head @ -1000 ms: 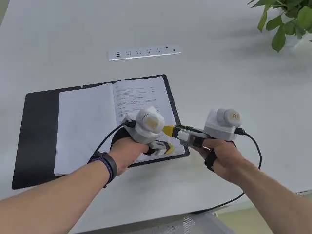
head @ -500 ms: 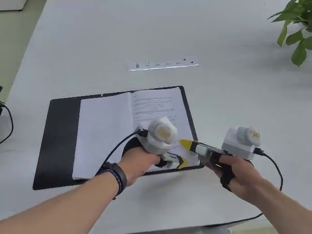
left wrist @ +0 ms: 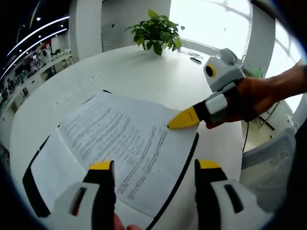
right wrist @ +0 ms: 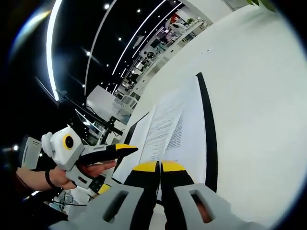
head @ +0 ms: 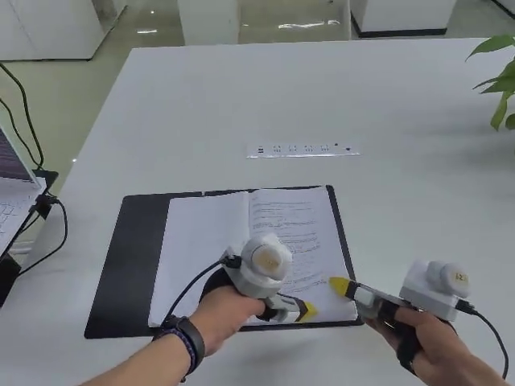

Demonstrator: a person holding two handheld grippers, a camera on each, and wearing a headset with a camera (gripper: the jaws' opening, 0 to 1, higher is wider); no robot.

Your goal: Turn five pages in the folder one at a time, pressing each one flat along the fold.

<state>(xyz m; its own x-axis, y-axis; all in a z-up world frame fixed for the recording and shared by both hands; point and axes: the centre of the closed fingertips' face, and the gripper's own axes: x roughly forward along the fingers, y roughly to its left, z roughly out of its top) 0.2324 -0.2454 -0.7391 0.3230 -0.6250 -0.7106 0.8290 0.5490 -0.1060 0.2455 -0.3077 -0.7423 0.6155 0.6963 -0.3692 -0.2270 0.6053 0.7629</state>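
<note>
The black folder (head: 133, 265) lies open on the white table, with a blank page (head: 201, 241) on the left and a printed page (head: 294, 233) on the right. My left gripper (head: 302, 310) hovers over the printed page's near right corner. Its own view shows it (left wrist: 154, 165) open above the printed page (left wrist: 120, 139). My right gripper (head: 342, 286) is shut, and its yellow tip sits at the page's right edge. In its own view the right gripper (right wrist: 160, 166) is shut and points along the printed page (right wrist: 177, 127), with the left gripper (right wrist: 103, 152) to its left.
A white power strip (head: 302, 149) lies beyond the folder. A potted plant (head: 503, 88) stands at the far right. A laptop and cables (head: 16, 201) sit off the table's left edge. The table's near edge runs just below the folder.
The head camera has tilted up and pulled back, so more of the table shows. Both grippers stay at the folder's near right corner, with the right tip nearer the page's edge.
</note>
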